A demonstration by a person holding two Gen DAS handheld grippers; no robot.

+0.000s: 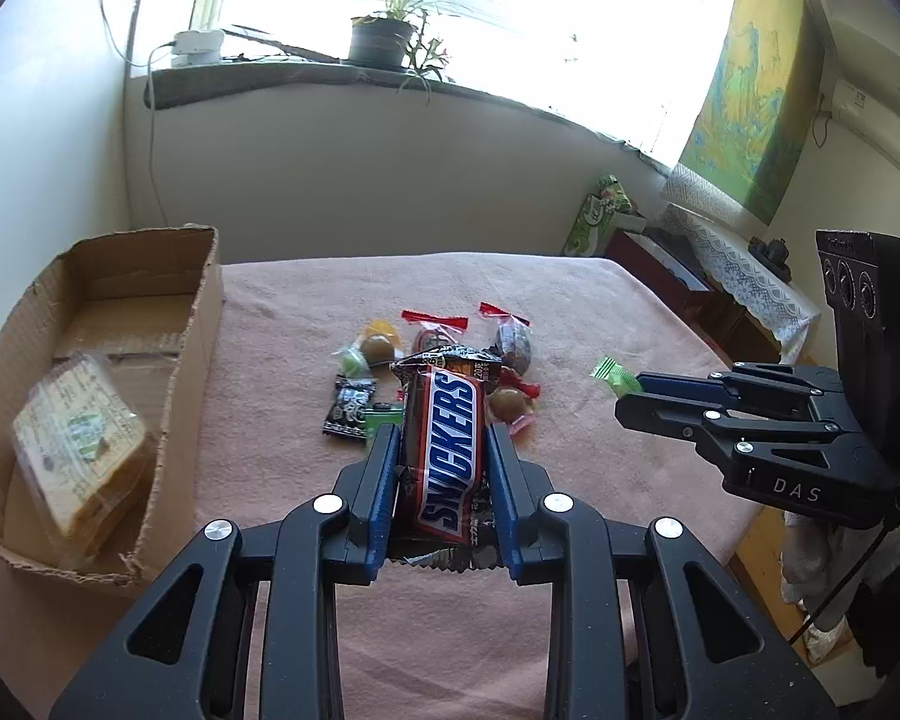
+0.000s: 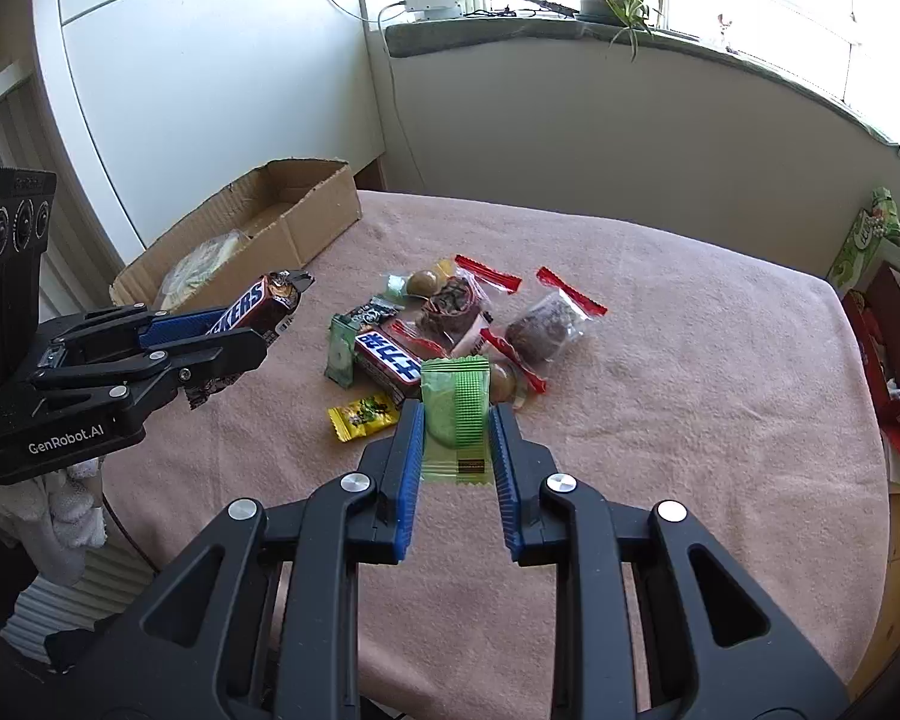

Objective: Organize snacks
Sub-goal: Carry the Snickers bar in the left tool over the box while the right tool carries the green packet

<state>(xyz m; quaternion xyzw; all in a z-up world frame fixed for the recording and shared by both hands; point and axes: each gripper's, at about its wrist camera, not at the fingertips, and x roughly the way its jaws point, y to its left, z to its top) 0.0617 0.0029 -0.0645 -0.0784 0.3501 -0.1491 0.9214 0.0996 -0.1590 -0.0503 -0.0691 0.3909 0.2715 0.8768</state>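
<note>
My left gripper (image 1: 441,438) is shut on a Snickers bar (image 1: 447,450) and holds it above the pink tablecloth (image 1: 570,312); it also shows in the right wrist view (image 2: 258,324) with the bar (image 2: 252,303). My right gripper (image 2: 455,414) is shut on a green snack packet (image 2: 455,414), seen in the left wrist view (image 1: 630,390) with the packet (image 1: 615,373) at its tips. A pile of wrapped snacks (image 2: 450,324) lies mid-table. A cardboard box (image 1: 204,312) at the left holds a clear sandwich pack (image 1: 81,438).
A second Snickers bar (image 2: 390,360), a yellow candy (image 2: 363,414) and red-sealed bags (image 2: 546,324) lie in the pile. A windowsill with a potted plant (image 1: 384,36) is behind. Boxes (image 2: 882,324) stand off the table's right edge.
</note>
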